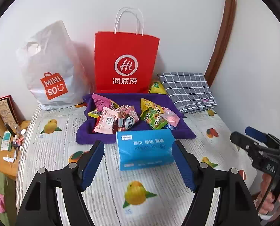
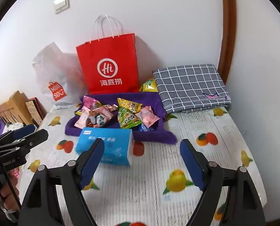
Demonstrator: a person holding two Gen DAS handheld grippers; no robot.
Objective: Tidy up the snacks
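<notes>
Snacks (image 1: 132, 115) heap on the purple cloth (image 1: 94, 135) mid-frame beyond the tissue pack (image 1: 144, 148), dead ahead of the left gripper (image 1: 139, 162), nearer than the right gripper (image 2: 141, 162), both wide open and empty

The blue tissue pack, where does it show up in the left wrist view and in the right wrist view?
Left wrist view: the blue tissue pack lies at centre, between the open left gripper's fingers, just in front of the purple cloth.
Right wrist view: it sits left of centre, partly behind the open right gripper's left finger.
Shared landmark: the red paper bag standing against the wall behind the snacks.
</notes>
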